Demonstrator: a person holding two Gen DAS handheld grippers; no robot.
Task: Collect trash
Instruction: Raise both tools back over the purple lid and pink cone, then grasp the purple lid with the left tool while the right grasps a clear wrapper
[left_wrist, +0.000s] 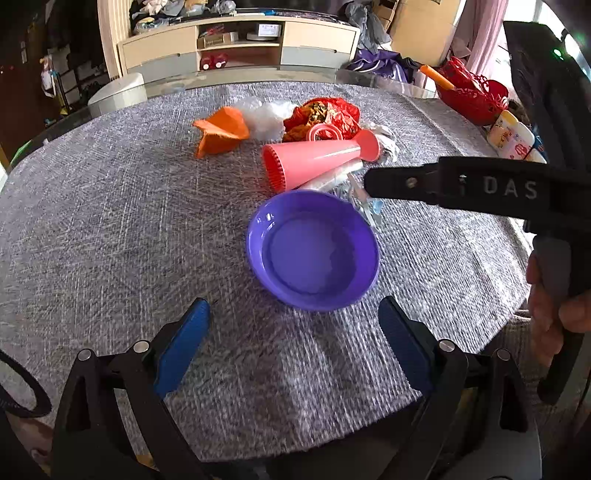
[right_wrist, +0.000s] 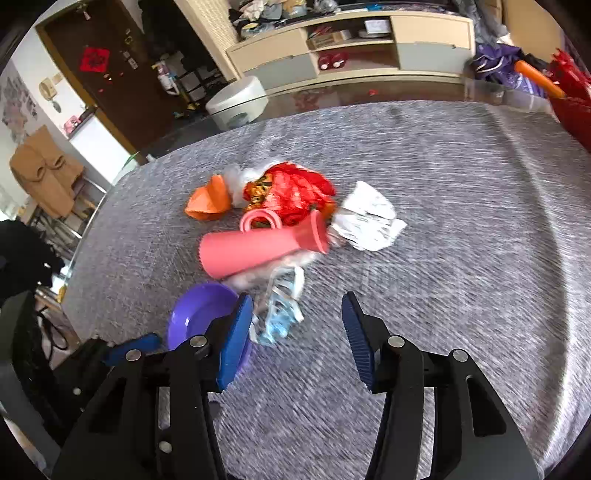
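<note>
Purple bowl (left_wrist: 313, 251) empty, trash pile (right_wrist: 291, 199) untouched; left gripper (left_wrist: 294, 343) and right gripper (right_wrist: 297, 341) both spread, holding nothing.

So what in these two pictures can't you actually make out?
- Clear wrapper, right wrist view: motion blur smears it; its kind is unreadable.
- The same wrapper, left wrist view: mostly hidden behind the right gripper.
- Purple bowl, right wrist view: a blue pad covers its near side.
- Red basket: cut off by the picture edge.
</note>
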